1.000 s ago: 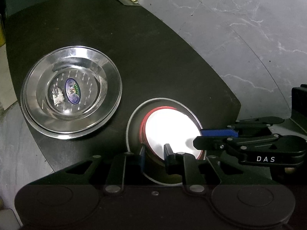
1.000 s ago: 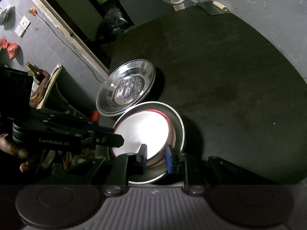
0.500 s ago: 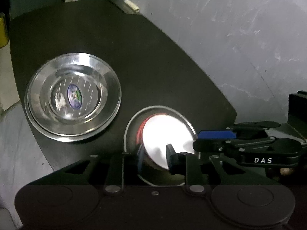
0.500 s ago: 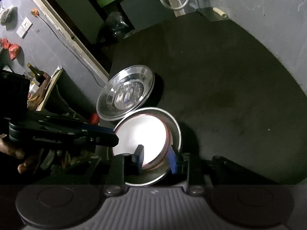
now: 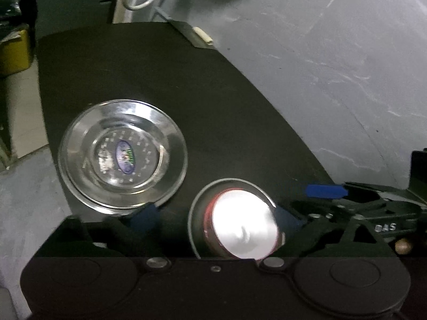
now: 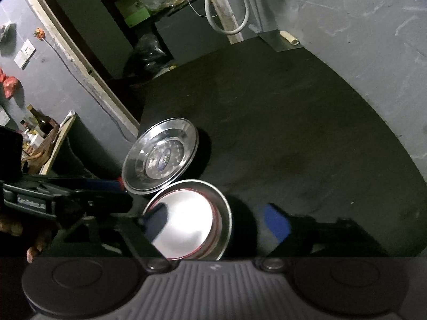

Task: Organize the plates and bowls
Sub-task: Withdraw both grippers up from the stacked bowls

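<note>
A dark counter (image 5: 186, 85) carries two stacks: steel plates (image 5: 122, 154) at ten o'clock, and a bowl stack (image 5: 237, 221) at centre. The left claw (image 5: 216, 218) and right claw (image 6: 213, 221) are both opening, gripping nothing, the bowls between their jaws.

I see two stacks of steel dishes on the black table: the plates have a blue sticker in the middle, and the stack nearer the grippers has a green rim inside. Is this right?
Not quite. The inner rim of the near stack is red, not green, as the left wrist view shows. The rest holds: the steel plates carry a blue sticker, and both stacks sit on the black table.
</note>
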Available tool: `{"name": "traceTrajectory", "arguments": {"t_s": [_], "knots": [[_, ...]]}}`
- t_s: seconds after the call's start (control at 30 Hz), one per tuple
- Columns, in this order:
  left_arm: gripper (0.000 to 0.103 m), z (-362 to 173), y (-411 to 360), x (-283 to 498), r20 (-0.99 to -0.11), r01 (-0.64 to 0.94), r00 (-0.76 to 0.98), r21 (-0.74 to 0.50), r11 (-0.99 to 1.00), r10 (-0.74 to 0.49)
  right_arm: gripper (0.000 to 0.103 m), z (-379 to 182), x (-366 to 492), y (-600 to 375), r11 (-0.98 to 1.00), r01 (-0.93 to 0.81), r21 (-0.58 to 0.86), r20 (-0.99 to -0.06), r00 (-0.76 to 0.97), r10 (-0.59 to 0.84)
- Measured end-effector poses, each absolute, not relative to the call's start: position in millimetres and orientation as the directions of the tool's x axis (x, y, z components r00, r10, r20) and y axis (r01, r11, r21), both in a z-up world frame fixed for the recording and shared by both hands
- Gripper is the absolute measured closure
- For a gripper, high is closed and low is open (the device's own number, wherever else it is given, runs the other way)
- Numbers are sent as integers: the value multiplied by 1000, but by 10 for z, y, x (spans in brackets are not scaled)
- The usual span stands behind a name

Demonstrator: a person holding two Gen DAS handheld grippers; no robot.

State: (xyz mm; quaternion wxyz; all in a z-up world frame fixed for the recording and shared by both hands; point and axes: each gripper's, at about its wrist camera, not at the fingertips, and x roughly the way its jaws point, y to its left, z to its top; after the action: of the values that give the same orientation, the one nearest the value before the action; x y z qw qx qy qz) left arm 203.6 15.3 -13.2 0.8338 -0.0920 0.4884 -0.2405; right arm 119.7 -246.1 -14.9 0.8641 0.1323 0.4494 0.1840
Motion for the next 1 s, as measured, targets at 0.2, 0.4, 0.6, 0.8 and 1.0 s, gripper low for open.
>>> {"name": "traceTrajectory", "arguments": {"t_s": [0.2,0.4,0.6,0.8,1.0], "knots": [[1,-133,185,2015,-772,287,438,-365,885,-461,0,-156,1263,-2467,921,-176,347,-739,553,384],[1,-167,275,1976,-776,212,484,-344,914,-405,0,-206,1320,-2514,952,-113,283,-763,575,295],[1,-278,388,1965,-816,124,497,-268,955,-293,0,-327,1354,-2582,979,-43,198,-812,553,188],[1,-387,364,1979,-851,113,455,-236,965,-262,0,-410,1353,-2570,985,-72,157,-841,513,172],[1,-462,244,1979,-869,130,424,-220,967,-254,0,-407,1351,-2449,978,-163,130,-847,494,195]]}}
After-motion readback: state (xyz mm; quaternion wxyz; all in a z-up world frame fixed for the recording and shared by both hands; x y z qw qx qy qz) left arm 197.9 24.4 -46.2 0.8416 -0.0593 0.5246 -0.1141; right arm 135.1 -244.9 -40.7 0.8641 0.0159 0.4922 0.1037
